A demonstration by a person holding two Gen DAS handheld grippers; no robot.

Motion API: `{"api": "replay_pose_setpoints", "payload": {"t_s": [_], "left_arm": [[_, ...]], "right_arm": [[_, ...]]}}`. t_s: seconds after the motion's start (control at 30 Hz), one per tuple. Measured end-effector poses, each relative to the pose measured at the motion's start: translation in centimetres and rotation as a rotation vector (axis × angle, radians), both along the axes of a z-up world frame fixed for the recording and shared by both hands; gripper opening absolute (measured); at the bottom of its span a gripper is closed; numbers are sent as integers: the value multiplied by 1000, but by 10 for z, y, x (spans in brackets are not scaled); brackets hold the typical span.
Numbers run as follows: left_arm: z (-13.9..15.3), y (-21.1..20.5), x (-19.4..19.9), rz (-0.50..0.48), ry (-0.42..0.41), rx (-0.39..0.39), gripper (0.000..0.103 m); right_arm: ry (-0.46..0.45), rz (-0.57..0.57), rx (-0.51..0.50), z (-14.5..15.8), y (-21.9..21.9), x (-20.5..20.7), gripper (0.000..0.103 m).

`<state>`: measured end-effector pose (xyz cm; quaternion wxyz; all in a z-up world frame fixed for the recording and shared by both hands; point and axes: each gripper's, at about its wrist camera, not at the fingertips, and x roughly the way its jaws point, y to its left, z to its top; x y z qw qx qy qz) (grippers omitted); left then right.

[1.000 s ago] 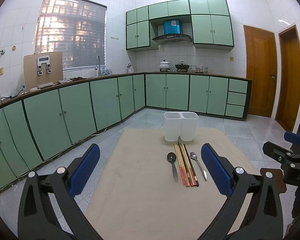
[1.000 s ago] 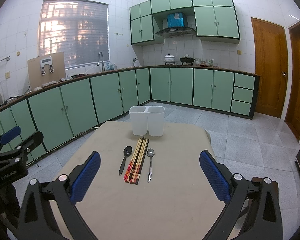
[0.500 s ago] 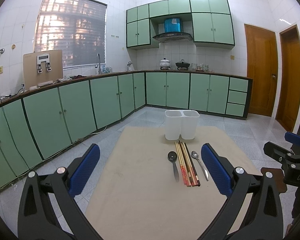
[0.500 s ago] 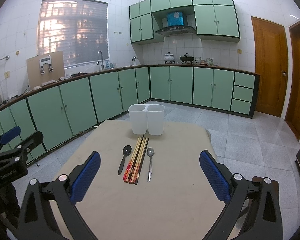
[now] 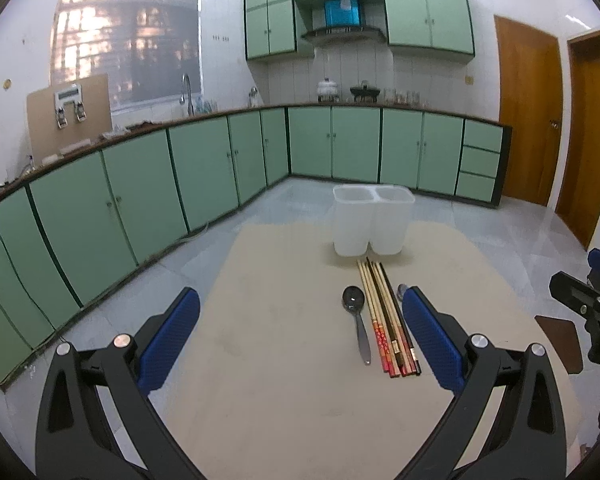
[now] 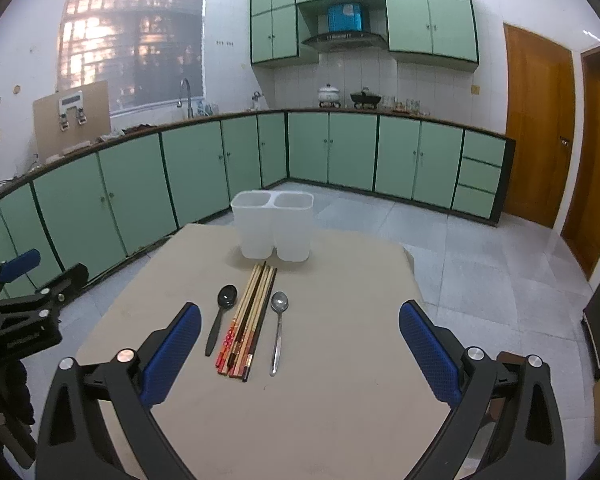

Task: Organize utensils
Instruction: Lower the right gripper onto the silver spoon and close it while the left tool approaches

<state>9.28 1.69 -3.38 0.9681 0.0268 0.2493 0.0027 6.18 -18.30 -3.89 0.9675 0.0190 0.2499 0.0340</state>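
A white two-compartment holder (image 5: pixel 373 225) (image 6: pixel 273 224) stands at the far side of the beige table (image 5: pixel 284 380) (image 6: pixel 340 360). In front of it lie a black spoon (image 5: pixel 356 318) (image 6: pixel 220 316), a bundle of several chopsticks (image 5: pixel 384 320) (image 6: pixel 250 320) and a metal spoon (image 6: pixel 278 326), side by side; my left finger hides most of the metal spoon (image 5: pixel 401 290) in the left wrist view. My left gripper (image 5: pixel 300 312) hovers open above the near table, left of the utensils. My right gripper (image 6: pixel 300 328) is open too, its span over the metal spoon's side. Both hold nothing.
Green cabinets (image 6: pixel 180 176) run along the left and back walls under a counter with a sink tap. Wooden doors (image 6: pixel 540 124) stand at the right. Grey tiled floor surrounds the table. Each gripper shows at the other view's edge (image 5: pixel 592 300) (image 6: pixel 16 304).
Both grippers have dipped slightly and eased forward, so the table and utensils sit a little higher and larger in view. Nothing was grasped or moved.
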Motion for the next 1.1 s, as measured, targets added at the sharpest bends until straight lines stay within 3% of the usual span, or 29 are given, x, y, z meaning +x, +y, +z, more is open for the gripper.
{"api": "replay_pose_setpoints", "payload": {"t_s": [0.43, 0.77, 1.1], "left_arm": [[-61, 3, 118, -4, 200, -5, 98], [-84, 0, 170, -5, 252, -3, 98], [-109, 12, 201, 13, 294, 6, 98]], "right_arm": [[183, 11, 90, -42, -15, 112, 97], [263, 58, 73, -72, -7, 172, 91], [356, 96, 74, -102, -2, 208, 77]]}}
